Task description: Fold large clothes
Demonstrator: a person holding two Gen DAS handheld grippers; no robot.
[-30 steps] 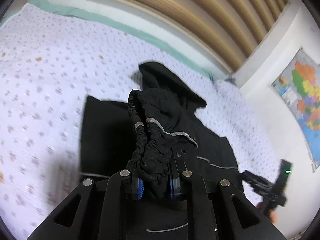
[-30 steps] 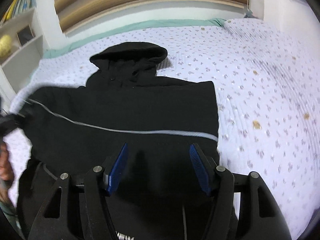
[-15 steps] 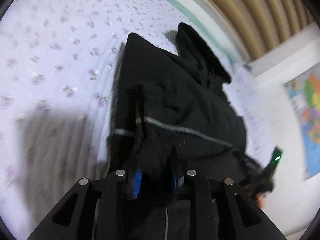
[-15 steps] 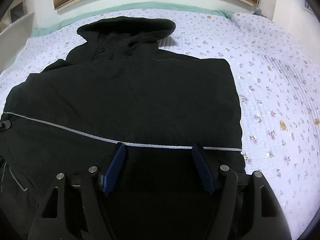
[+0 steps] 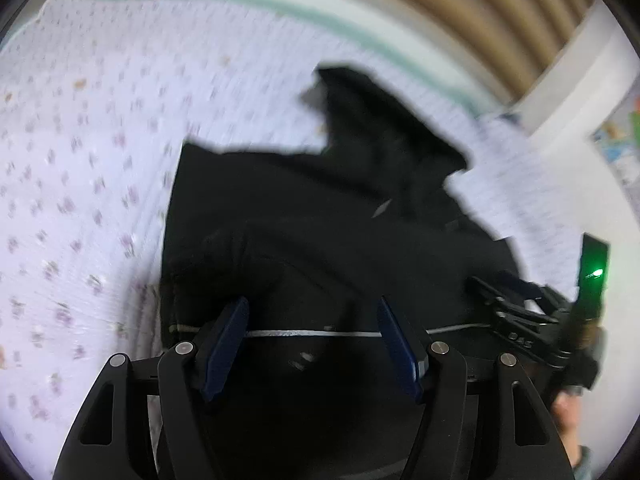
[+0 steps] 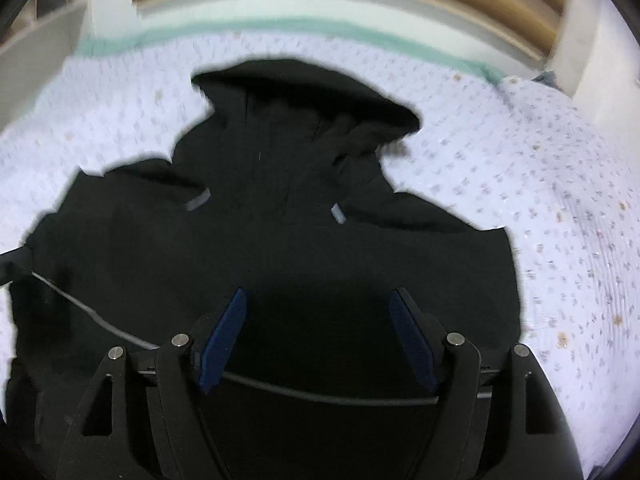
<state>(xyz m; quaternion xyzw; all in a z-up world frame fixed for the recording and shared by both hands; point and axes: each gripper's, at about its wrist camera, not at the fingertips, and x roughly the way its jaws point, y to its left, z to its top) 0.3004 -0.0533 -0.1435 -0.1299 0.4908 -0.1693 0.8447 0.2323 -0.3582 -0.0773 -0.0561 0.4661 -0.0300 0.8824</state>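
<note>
A black hooded jacket lies spread on the bed, which wears a pale floral quilt; the hood points to the far side toward the headboard, and the body fills the near middle of both views. The left gripper hangs over the near part of the jacket with its jaws standing apart, having just been opening; nothing is pinched between the blue pads, and a folded-in sleeve lies as a bulky hump just beyond its left finger. A thin reflective stripe runs across the fabric under the jaws. The right gripper is likewise spread wide over the black cloth, its jaws having just been opening too, with only flat fabric showing between them (both views are smeared, so fine folds are hard to read). It shows in the left wrist view at the right edge, held by a hand. The likely trouble from here: the sleeve looks loosely heaped rather than flat, so it may slide back out or bunch when the next fold is lifted. Thick, slick layers could also slip from a shallow pinch, or a gripper could catch only the top layer, leaving the fold crooked. Dragging the hem could shift the whole jacket across the quilt.
</note>
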